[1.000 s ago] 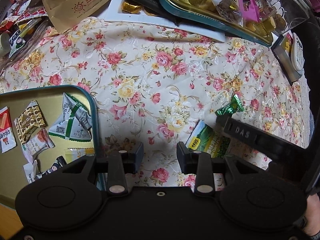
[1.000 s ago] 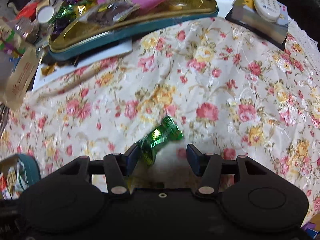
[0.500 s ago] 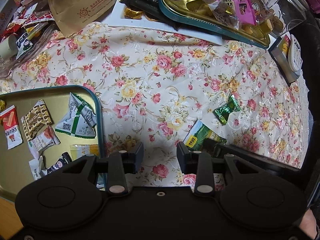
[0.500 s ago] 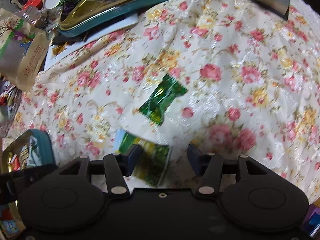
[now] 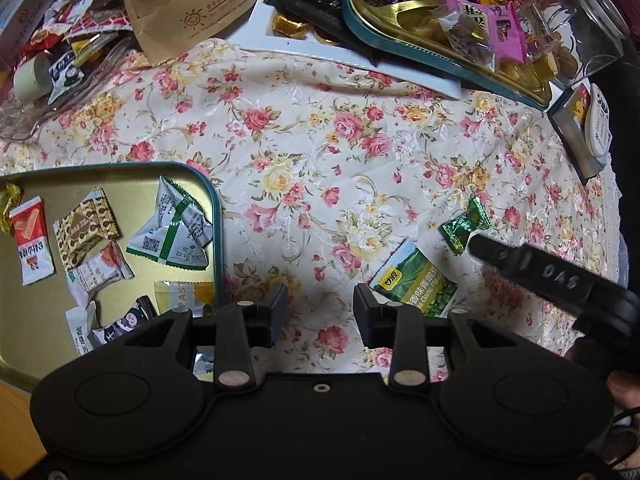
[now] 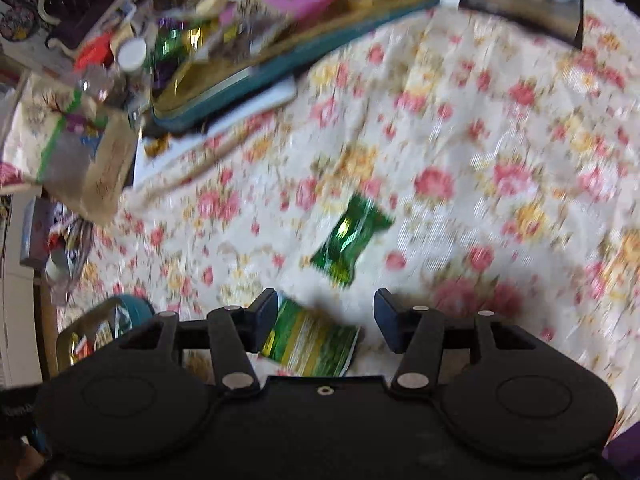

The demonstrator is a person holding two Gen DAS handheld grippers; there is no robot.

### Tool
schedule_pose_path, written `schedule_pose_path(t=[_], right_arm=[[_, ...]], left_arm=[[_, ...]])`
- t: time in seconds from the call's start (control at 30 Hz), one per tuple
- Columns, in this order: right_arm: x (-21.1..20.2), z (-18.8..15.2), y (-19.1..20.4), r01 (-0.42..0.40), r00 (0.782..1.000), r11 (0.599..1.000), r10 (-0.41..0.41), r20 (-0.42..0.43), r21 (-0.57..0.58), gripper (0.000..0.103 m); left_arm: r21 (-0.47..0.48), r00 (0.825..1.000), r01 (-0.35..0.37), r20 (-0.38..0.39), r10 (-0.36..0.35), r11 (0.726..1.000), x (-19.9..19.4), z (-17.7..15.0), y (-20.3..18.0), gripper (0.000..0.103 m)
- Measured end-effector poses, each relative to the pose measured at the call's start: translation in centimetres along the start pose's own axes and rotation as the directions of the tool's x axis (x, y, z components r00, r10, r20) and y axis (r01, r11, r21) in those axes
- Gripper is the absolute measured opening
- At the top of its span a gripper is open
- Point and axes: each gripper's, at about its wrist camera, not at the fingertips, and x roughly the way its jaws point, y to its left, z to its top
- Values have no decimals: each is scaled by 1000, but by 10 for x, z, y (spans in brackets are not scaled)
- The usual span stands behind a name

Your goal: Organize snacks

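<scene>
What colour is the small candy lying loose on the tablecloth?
Shiny green foil candy, clearest in the left wrist view; the right wrist view is blurred.

A cream floral tablecloth [image 5: 320, 152] with pink and yellow roses covers the table. A strip of bare wood [image 5: 12, 420] shows at its near left edge. Warm indoor light falls on the cloth.

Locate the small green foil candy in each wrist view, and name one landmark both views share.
Left wrist: the small green foil candy lies on the floral cloth at right of centre, just beyond the tip of the right gripper's finger.
Right wrist: the same candy lies near picture centre, ahead of the open jaws, blurred.
Shared landmark: the green garlic-pea packet, just nearer the cameras than the candy.
</scene>
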Motion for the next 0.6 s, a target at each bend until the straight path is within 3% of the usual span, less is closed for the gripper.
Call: schedule_pose_path(t=[0.13, 0.27, 0.47, 0.6], right_arm=[[-7, 7, -4, 48, 997, 998, -45, 69, -43, 57], [3, 4, -1, 70, 995, 994, -64, 76, -84, 57], [30, 4, -5, 59, 998, 995, -60, 15, 81, 57], [34, 11, 1, 76, 994, 989, -85, 73, 125, 57]], left_arm=[[0, 1000, 7, -17, -7, 1000, 5, 1, -1, 44], [-1, 999, 19, -37, -19, 1000, 11, 1, -2, 44], [3, 998, 26, -50, -26, 1000, 15, 1, -2, 44], [10, 998, 30, -53, -29, 1000, 16, 1, -1, 44]])
